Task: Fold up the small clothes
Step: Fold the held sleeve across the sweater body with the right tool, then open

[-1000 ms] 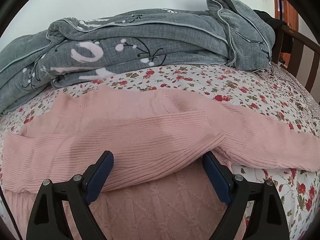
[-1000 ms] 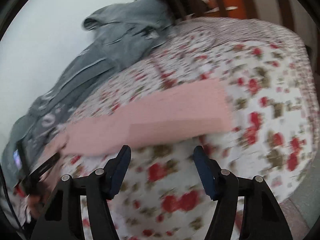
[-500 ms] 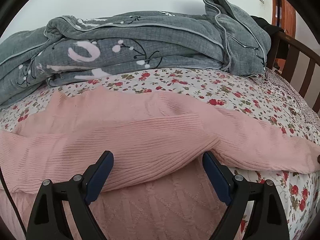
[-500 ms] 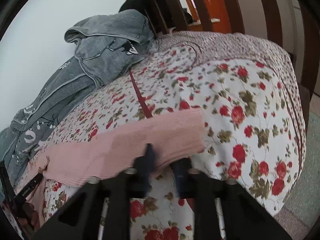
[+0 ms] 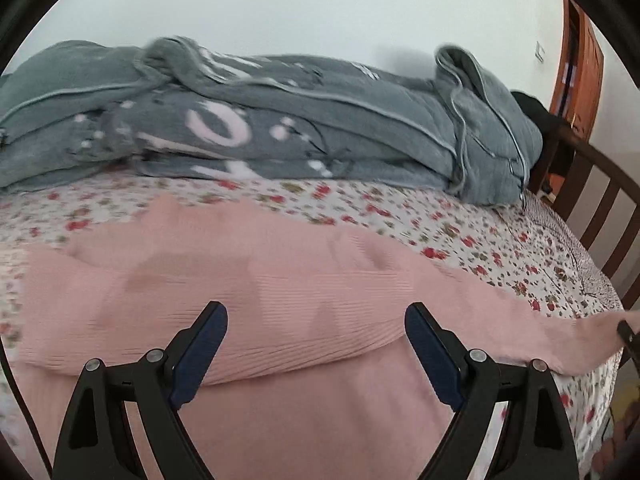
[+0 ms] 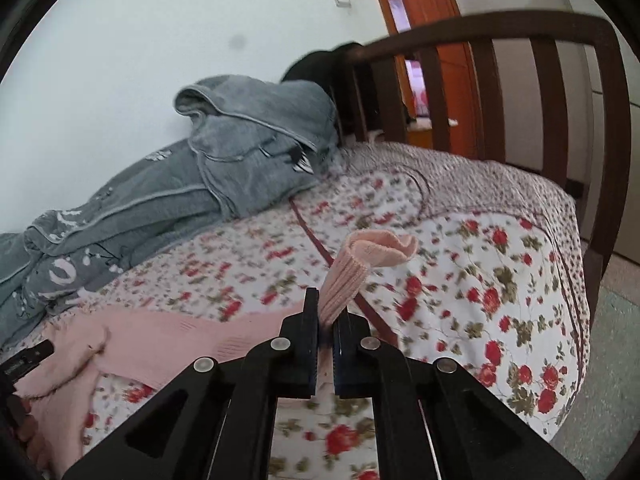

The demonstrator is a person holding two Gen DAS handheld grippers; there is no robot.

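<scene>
Now the sleeve fold is in hand. The right tool point(image 6: 326, 322) has just been closing and is clamped on the cuff point(image 6: 360, 264) of the pink sweater point(image 5: 256, 300), the ribbed end standing up out of the pinched pads and curling over at the top. The sweater lies spread flat across the bed point(image 6: 500, 272), its body toward the near edge and its right sleeve stretched out along the mattress to the held cuff, which is raised a little off the sheet. The left tool point(image 5: 316, 346) hangs over the sweater's body with its pads wide apart and nothing between them; one sleeve already lies folded across the chest just ahead of it.

By my judgement, the next move calls for carrying the held cuff inward over the body so that the sleeve lands flat across it, with the fabric kept from bunching; the free tool could pin the body if it starts to drag.

The bed wears a white sheet printed with red flowers, soft and slightly rumpled. A folded grey blanket point(image 5: 280, 132) sits along the far side against a pale wall. A dark wooden slatted bed frame point(image 6: 520, 80) closes the end, with an orange-brown door point(image 6: 416, 12) behind it.
</scene>
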